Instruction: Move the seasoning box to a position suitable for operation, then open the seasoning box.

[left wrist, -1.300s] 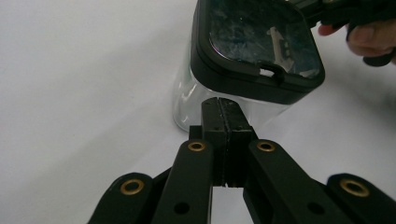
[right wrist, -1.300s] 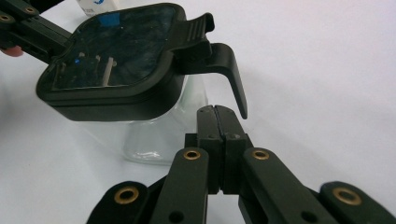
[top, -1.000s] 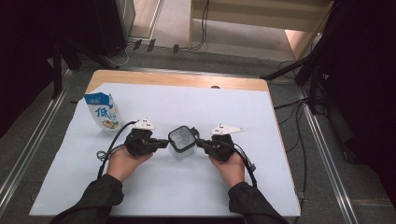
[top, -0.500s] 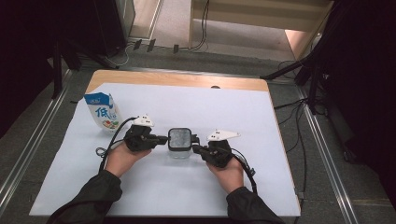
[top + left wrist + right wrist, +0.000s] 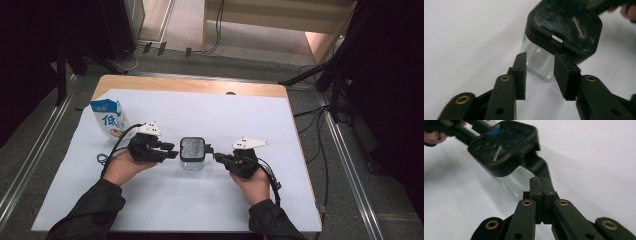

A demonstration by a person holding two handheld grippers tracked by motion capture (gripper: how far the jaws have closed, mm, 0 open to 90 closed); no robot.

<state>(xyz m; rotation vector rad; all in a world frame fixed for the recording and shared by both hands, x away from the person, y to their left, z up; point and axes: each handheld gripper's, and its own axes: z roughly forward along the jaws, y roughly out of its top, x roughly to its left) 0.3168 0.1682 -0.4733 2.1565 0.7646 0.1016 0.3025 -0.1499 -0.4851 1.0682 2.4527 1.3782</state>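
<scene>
A clear container (image 5: 192,162) with a black square lid (image 5: 192,148) stands upright on the white table cover between my two grippers. My left gripper (image 5: 171,150) is at its left side, open; in the left gripper view its fingers (image 5: 520,72) straddle empty air just short of the clear wall (image 5: 537,61) under the lid (image 5: 564,23). My right gripper (image 5: 216,156) is at the container's right side. In the right gripper view the right gripper (image 5: 540,180) is shut on a black flap (image 5: 539,166) that hangs from the lid (image 5: 501,140).
A blue and white milk carton (image 5: 108,119) stands at the left, behind my left hand. The white cover (image 5: 240,115) spreads over a wooden table (image 5: 190,85). Metal rails and cables run along the floor on both sides.
The container, tilted between both grippers a second ago, now stands level on the table. My left gripper has let go of it and drawn back slightly. The right hand shifted a little right.
</scene>
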